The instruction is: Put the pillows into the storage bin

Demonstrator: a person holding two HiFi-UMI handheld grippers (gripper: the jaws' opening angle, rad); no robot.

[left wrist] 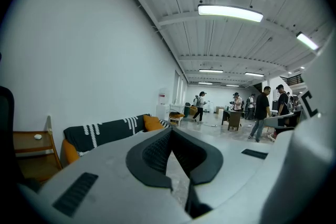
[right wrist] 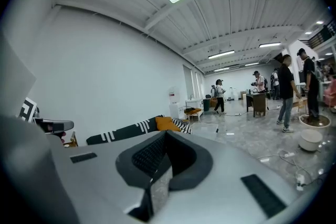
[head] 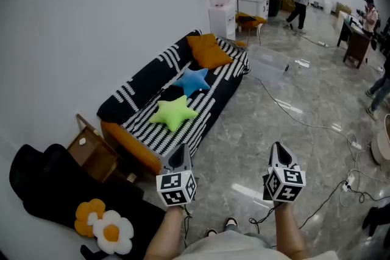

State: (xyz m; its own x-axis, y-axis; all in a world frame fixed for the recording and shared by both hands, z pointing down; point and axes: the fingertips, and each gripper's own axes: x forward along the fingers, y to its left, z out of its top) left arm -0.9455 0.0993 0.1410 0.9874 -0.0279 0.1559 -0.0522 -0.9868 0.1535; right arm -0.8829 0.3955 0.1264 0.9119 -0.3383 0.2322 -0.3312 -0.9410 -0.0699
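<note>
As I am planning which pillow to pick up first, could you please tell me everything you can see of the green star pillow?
The green star pillow is lime green, five-pointed, plump and soft-looking. It lies flat on the black-and-white striped cover of the sofa, towards the end nearer the person. The blue star pillow lies just beyond it. Nothing rests on it.

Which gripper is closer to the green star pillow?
Left. The left gripper is just in front of the green star pillow, by the sofa; the right gripper is farther right, over the floor.
</note>
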